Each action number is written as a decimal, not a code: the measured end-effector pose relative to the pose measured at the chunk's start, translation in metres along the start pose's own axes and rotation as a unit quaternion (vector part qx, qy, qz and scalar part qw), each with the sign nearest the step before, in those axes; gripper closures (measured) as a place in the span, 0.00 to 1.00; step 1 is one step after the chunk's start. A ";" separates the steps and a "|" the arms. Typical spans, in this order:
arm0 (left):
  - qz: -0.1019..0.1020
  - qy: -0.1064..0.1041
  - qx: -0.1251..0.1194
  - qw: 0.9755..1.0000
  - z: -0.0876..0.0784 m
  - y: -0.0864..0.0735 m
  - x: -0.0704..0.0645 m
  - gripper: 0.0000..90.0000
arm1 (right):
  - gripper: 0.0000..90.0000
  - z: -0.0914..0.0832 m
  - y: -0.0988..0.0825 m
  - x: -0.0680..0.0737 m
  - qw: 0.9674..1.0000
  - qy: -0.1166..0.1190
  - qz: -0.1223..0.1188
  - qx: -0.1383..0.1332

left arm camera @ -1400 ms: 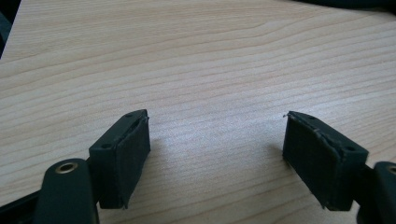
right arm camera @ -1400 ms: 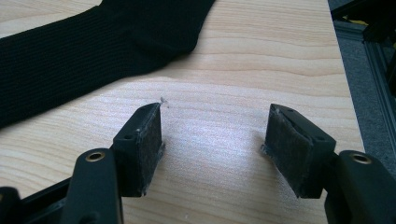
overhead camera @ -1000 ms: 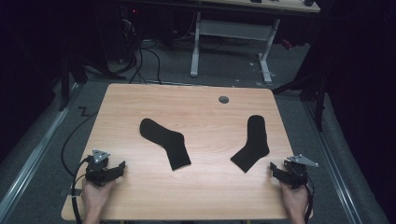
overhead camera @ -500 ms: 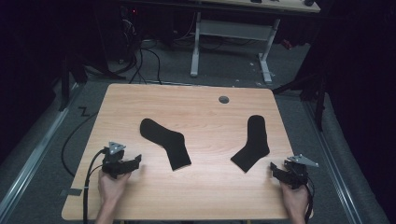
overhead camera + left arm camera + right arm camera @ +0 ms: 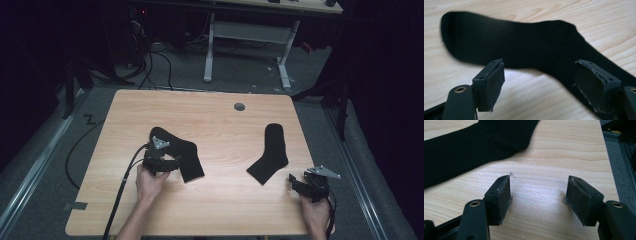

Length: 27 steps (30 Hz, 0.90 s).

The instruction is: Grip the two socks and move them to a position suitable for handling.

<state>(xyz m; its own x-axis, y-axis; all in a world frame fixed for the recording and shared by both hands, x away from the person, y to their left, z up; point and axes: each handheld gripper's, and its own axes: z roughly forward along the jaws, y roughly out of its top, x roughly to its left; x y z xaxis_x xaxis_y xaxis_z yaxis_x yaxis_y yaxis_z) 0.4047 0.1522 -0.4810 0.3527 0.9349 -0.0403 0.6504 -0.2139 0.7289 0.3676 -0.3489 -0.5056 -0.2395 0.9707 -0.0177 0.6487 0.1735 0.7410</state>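
Two flat black knit socks on the light wooden surface (image 5: 210,210), well apart. Left black sock (image 5: 181,152) lies left of centre, right black sock (image 5: 270,155) right of centre, both spread out, nothing on top of either.

My left hand-held gripper (image 5: 172,164) sits at the left sock's edge with jaws spread wide, nothing between them. In the left gripper view one pad (image 5: 491,81) is over bare wood just short of the fabric and the other (image 5: 594,83) is over the leg part, so I read this as lining up to pinch that sock's edge. Sock lies flat, so a pad likely has to scrape under it.

My right hand-held gripper (image 5: 300,185) is parked near the front right corner, jaws also spread and empty, just beside the right sock's toe end but apart from it. I'd guess it's waiting.

Around: small round grey grommet (image 5: 239,106) near the far edge, clear of both socks. Black cable (image 5: 122,185) trails off the left gripper toward the front edge; could drag, not blocking. Nothing stands between either gripper and its sock.
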 end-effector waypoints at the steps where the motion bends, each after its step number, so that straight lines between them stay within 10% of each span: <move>1: 0.000 0.000 0.000 1.000 0.000 0.000 0.000 0.26 | 0.40 0.000 0.000 0.000 1.000 -0.001 0.001 0.000; 17: 0.042 -0.024 0.038 0.998 0.035 0.010 -0.022 0.29 | 0.40 0.000 0.000 0.000 1.000 0.002 -0.005 -0.001; 27: 0.094 -0.072 0.035 0.992 0.038 0.011 -0.046 0.29 | 0.40 0.000 0.000 0.000 1.000 0.002 -0.005 -0.001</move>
<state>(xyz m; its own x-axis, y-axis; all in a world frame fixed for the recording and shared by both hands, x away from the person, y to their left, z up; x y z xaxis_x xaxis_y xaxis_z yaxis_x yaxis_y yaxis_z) 0.4211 0.0959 -0.4977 0.5619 0.8272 -0.0098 0.6068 -0.4041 0.6845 0.3677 -0.3491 -0.5057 -0.2490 0.9682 -0.0222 0.6448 0.1829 0.7422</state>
